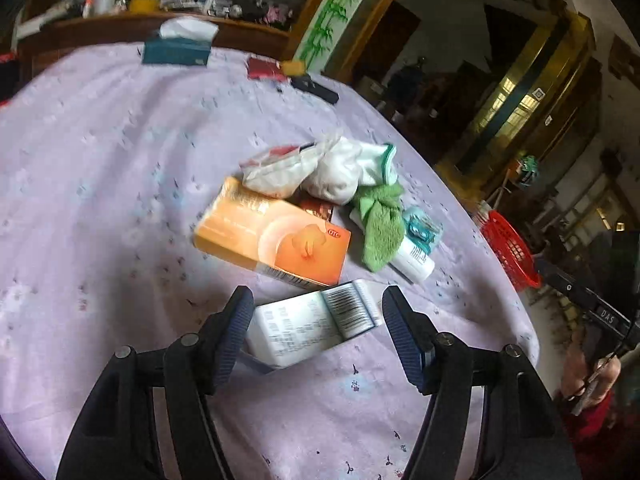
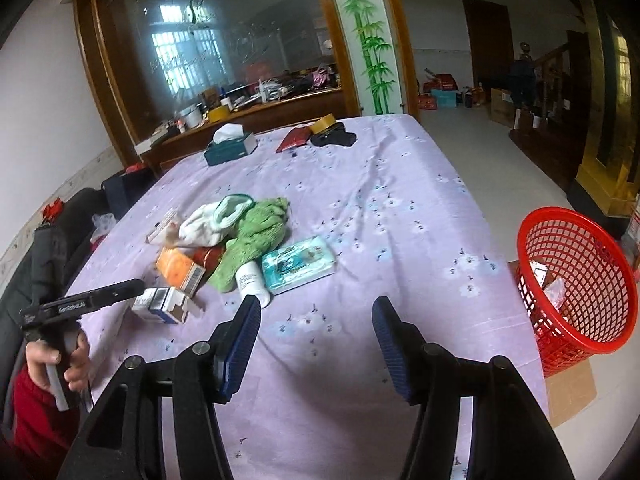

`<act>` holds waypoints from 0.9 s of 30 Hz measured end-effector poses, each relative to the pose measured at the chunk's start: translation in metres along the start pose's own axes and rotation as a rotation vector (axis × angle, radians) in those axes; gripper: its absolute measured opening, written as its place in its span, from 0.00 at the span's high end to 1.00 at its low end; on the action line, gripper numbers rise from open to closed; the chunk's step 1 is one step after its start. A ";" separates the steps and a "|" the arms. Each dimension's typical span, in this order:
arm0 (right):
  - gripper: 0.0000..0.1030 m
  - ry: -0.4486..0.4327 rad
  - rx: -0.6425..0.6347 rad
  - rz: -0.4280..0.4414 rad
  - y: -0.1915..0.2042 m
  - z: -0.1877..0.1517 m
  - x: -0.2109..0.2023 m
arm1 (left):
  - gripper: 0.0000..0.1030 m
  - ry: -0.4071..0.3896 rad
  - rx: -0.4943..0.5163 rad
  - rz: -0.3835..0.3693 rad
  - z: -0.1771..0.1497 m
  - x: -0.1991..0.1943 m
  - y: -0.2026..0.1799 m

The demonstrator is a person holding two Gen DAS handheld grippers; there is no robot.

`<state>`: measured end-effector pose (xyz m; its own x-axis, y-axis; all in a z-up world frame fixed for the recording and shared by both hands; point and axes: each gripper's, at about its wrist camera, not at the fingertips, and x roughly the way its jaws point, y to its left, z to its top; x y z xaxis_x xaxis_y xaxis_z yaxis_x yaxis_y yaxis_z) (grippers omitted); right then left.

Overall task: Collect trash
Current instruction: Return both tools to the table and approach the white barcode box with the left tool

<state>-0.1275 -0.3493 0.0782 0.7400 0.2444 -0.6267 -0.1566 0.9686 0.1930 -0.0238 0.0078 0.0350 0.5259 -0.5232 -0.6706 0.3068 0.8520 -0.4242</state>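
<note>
The desk [image 2: 360,200], under a lilac flowered cloth, carries a heap of things near its middle. Off its right edge a red basket [image 2: 576,280] stands tilted on cardboard on the floor, with a white carton and some crumpled wrapping inside.

At the far end of the desk lie a teal tissue box [image 2: 230,146] with a tissue sticking up, a red packet [image 2: 294,139] and a tape roll [image 2: 325,123].

In the heap, an orange box [image 1: 276,236] lies flat, with a white cloth [image 1: 340,172] and a crumpled bag [image 1: 276,168] over its far end. A green cloth [image 1: 380,224] hangs over a white tube [image 1: 414,260], and a teal wipes pack [image 2: 300,264] lies just beside the tube.

The white box [image 1: 312,324], with a barcode on top and one flap open, lies at the near side of the heap, close to the orange box.

The left gripper [image 1: 318,336] is spread wide, its fingers on either side of the white box; whether they touch it cannot be told.

The right gripper [image 2: 314,348] is also spread and holds nothing, over bare cloth between the heap and the basket.
</note>
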 end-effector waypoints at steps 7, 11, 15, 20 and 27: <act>0.39 0.024 -0.017 0.009 0.008 0.001 0.007 | 0.36 0.095 0.127 -0.111 -0.022 0.000 -0.034; 0.39 0.037 -0.021 0.016 0.013 0.004 0.014 | 0.36 0.126 0.238 -0.109 -0.035 -0.004 -0.061; 0.39 0.043 -0.030 0.028 0.018 0.005 0.017 | 0.30 0.114 0.302 -0.107 -0.035 -0.014 -0.074; 0.39 0.055 -0.038 0.033 0.021 0.005 0.021 | 0.27 0.111 0.393 -0.060 -0.025 -0.005 -0.082; 0.38 0.082 -0.060 0.050 0.025 0.009 0.032 | 0.26 0.187 0.460 -0.102 -0.028 0.013 -0.087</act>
<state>-0.1018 -0.3180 0.0702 0.6744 0.2926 -0.6779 -0.2321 0.9556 0.1815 -0.0654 -0.0738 0.0460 0.3373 -0.5622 -0.7551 0.6887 0.6942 -0.2092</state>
